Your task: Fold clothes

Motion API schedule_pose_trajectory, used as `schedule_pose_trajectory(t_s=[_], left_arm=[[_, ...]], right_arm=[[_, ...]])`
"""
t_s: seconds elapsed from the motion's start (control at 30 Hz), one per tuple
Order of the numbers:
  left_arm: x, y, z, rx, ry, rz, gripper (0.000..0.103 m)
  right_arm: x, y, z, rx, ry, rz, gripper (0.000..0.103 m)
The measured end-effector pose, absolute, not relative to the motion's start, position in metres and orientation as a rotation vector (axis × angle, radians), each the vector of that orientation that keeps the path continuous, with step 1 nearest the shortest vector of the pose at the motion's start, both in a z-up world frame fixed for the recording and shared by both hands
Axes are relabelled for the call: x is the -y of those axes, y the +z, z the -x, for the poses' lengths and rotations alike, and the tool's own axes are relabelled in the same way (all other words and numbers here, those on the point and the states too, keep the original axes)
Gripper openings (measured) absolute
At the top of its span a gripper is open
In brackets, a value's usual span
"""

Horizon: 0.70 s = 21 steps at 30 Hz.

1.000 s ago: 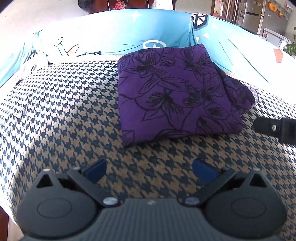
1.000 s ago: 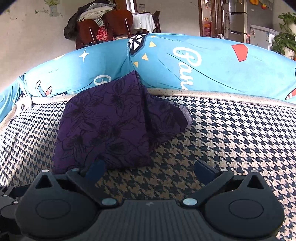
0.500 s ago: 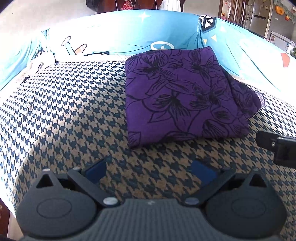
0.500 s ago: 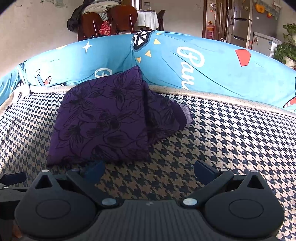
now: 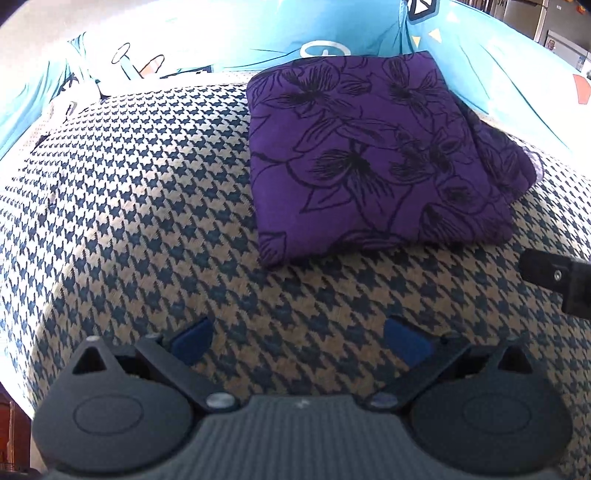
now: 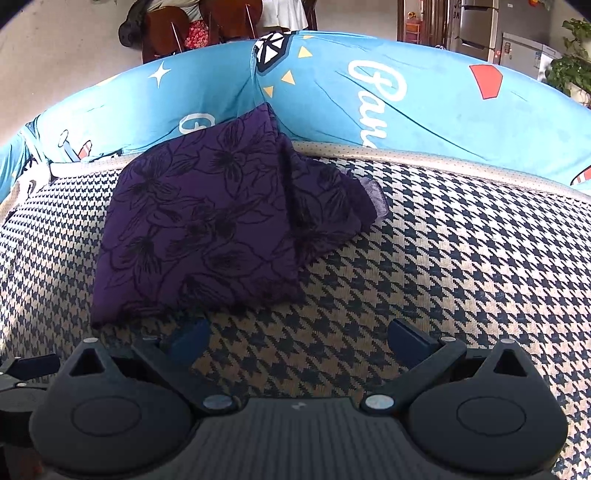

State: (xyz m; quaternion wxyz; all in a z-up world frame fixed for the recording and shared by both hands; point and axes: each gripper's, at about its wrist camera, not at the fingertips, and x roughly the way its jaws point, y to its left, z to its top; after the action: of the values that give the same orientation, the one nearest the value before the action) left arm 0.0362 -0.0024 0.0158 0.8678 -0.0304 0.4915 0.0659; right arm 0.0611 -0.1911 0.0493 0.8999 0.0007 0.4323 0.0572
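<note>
While both tools sit low in their frames, the left gripper (image 5: 299, 341) has its blue-padded fingers spread wide with only patterned seat between them; nothing held. Right gripper (image 6: 299, 338): same wide spread, nothing held, its left pad just below the near edge of the cloth, contact not clear. A dark part of the right gripper shows at the right edge of the left wrist view, and the left gripper's at the lower left edge of the right wrist view.

Folded purple garment (image 5: 373, 155), black flower print, lies flat in the upper centre-right of the left view, a looser bunched layer sticking out on its right side. Its far edge leans on the blue backrest (image 6: 424, 99).

Seat surface (image 6: 461, 258): navy and beige houndstooth cover, lit by sun patches. Backrest cover is turquoise with white lettering and small shapes.

Room, top of right view: wooden chairs (image 6: 173, 29) upper left, a refrigerator (image 6: 476, 26) and a potted plant (image 6: 572, 62) upper right.
</note>
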Motion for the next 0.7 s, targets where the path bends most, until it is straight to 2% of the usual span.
schedule_pose_trajectory(t_s=[0.7], left_arm=[[-0.0023, 0.0253, -0.0304, -0.978, 0.193, 0.010, 0.103]], right_arm=[[0.1842, 0.0421, -0.0661, -0.951, 0.080, 0.078, 0.103]])
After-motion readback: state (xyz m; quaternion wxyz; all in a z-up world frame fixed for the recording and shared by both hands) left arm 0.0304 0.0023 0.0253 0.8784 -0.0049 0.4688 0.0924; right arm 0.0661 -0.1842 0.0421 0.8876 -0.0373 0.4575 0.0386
